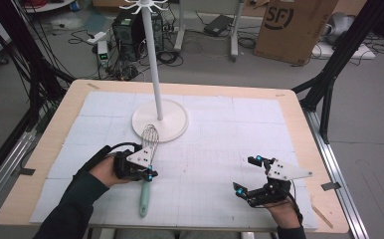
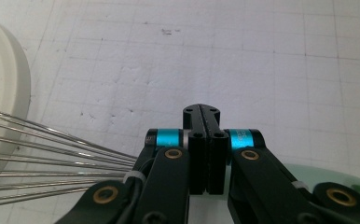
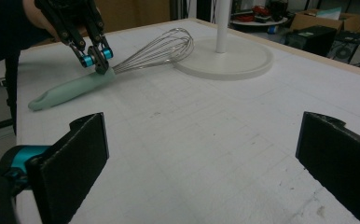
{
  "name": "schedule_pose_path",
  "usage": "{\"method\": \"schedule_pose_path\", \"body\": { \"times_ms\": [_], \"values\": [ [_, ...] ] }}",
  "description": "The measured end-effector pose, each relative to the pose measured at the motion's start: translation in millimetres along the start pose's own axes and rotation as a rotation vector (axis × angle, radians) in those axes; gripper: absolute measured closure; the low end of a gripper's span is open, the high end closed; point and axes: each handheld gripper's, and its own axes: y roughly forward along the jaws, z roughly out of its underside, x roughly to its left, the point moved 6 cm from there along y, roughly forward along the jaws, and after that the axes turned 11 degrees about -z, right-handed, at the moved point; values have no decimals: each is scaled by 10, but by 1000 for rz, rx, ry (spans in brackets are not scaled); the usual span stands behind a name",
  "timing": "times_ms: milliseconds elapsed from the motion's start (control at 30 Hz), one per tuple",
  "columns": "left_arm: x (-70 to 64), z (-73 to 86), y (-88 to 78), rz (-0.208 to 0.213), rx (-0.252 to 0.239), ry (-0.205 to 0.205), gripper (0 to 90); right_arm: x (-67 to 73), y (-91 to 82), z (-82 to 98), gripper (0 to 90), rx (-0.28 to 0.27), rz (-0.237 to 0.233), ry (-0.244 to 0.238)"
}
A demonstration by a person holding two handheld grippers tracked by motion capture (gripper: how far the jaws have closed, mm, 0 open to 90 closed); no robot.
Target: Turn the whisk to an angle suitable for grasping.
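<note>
The step in hand looks like the approach to a whisk (image 1: 147, 164) that lies flat on the white mat (image 1: 215, 149), probably so it can be picked up and hung on the hook stand (image 1: 156, 64) beyond it. The left gripper (image 1: 150, 175) hangs over the spot where the wires meet the pale green handle (image 3: 71, 93); in its own view its jaws are pressed flat together with nothing between them, the wire loops (image 2: 52, 158) fanning out to the left of them and the handle showing low to the right. In the right gripper view those closed tips sit on or just above the top of the handle; I cannot tell whether they touch it. Nothing is gripped yet. The next move, as I judge it, calls for spreading the jaws wide enough to straddle the handle, lowering them on either side, then closing. The right gripper (image 1: 247, 174) rests well away on the far side of the whisk, its jaws spread wide and empty, pointing across the mat toward the whisk and the stand's round base (image 3: 229, 58).
</note>
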Motion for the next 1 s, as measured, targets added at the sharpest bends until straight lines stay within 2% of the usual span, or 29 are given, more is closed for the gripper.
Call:
{"method": "schedule_pose_path", "body": {
  "times_ms": [100,300,633,1000],
  "values": [
    [22,19,4,-1,7,-12,897,-2,-1,4,13,0,-1,-3],
    [21,56,18,-1,38,-6,897,-3,-10,3,13,-4,2,-5],
    [25,109,0,-3,62,-12,897,-4,-29,8,13,-3,3,-4],
    [34,300,-92,-15,81,-40,897,-4,-24,6,13,-3,3,-4]
  ]
}}
